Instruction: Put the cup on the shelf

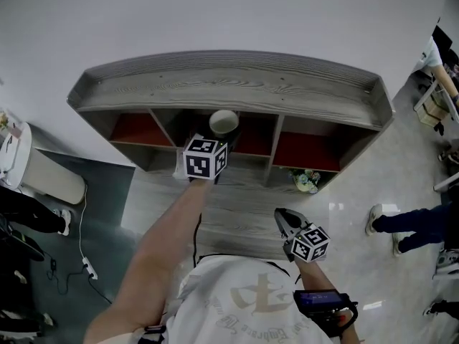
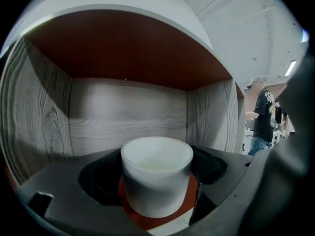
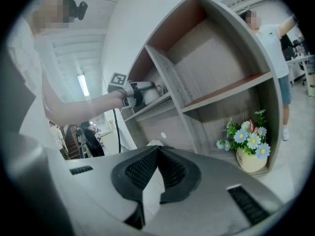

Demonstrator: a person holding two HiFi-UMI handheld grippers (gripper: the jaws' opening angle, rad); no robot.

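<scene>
The white cup (image 1: 224,121) is at the mouth of the upper middle compartment of the grey wooden shelf unit (image 1: 237,84). My left gripper (image 1: 221,139) is shut on it. In the left gripper view the cup (image 2: 156,173) stands upright between the black pads (image 2: 96,181), with the red compartment floor (image 2: 184,208) just under it. The right gripper view shows the same cup (image 3: 149,93) from the side, inside that compartment. My right gripper (image 1: 282,218) hangs low near my body, away from the shelf, with its jaws (image 3: 157,154) closed together and nothing in them.
A pot of blue and white flowers (image 3: 251,151) stands in the lower right compartment (image 1: 307,181). A white bin (image 1: 43,174) and cables lie at the left. People stand at the right (image 1: 409,221).
</scene>
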